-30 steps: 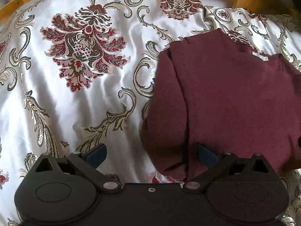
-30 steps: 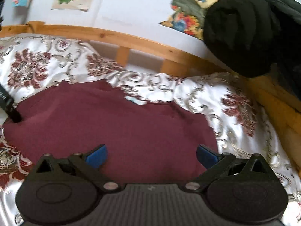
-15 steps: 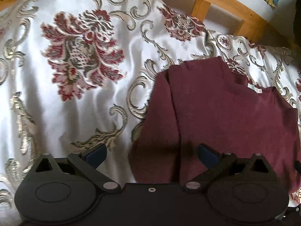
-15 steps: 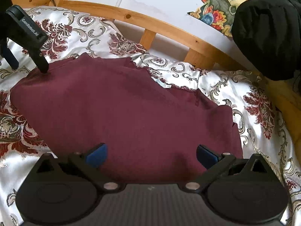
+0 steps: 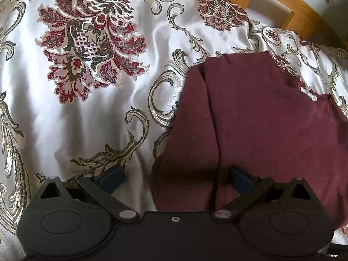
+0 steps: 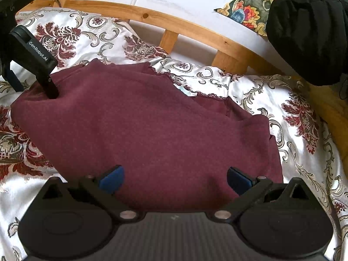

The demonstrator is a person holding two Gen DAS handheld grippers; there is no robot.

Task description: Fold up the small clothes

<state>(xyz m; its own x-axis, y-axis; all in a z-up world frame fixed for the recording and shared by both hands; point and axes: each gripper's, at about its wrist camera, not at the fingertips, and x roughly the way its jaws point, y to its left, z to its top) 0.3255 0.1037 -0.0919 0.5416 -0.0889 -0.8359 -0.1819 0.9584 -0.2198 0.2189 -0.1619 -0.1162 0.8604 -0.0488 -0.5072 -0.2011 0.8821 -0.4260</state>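
A dark maroon top lies flat on the floral satin bedcover, its lace-trimmed neckline and white label facing the far rail. A fold line runs down the left part of the maroon top. My left gripper is open and straddles the garment's left edge, with the right pad on the cloth and the left pad over the bedcover. Seen from the right wrist, the left gripper has one finger touching the top's left end. My right gripper is open over the near hem, holding nothing.
A wooden bed rail runs along the far side, with a white wall and colourful pictures behind it. A black bundle sits on the rail at the upper right. Bare bedcover extends on both sides of the garment.
The right gripper has pulled back, showing more of the top. The left gripper has come into the right view at the garment's left end. Both stay open.
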